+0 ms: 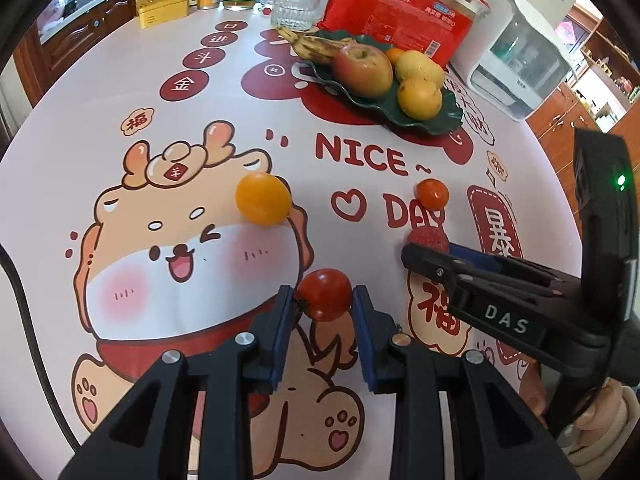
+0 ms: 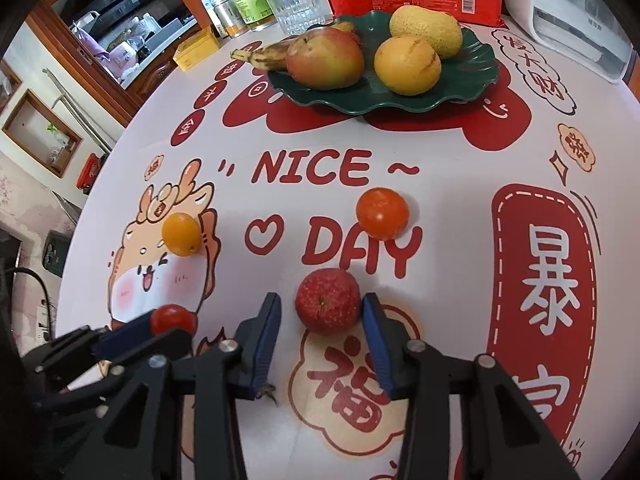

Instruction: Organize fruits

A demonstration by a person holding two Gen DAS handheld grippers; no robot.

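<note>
On the round worktop (image 2: pixel 440 152) with its glossy printed cartoon cover, the left gripper (image 1: pixel 323 302) is clenched on a small smooth red tomato (image 1: pixel 325 294), blue pads pressed to both its sides, near edge of the cover. The right gripper (image 2: pixel 322 312) brackets a small speckled red apple (image 2: pixel 328 300); slim gaps show on both sides, so it reads as not yet clamped, apple sitting on the worktop between the blue pads (image 2: pixel 374 320). Loose fruit further out: a glossy orange-red tomato (image 2: pixel 382 213) on the "DAY" lettering, a smooth yellow round tomato (image 2: pixel 181 234) on the cartoon dragon. At the far side a dark green wavy-rimmed dish (image 2: pixel 476 76) holds a bruised banana (image 2: pixel 266 57), a big red-green apple (image 2: pixel 326 58), a round orange (image 2: pixel 407 65) and a rough yellow pear (image 2: pixel 426 31). Handling, judged: tomatoes are light, thin-skinned, slick and soft, so squeeze gently across the widest middle or they split or squirt out. The apple is firm and heavier, with dry matte skin; grip across its equator, clear of the stem dimple. All are round and will likely roll on the slick cover. The dish looks rigid, glazed ceramic or plastic, cannot tell which, and free room is mostly at its near rim.
</note>
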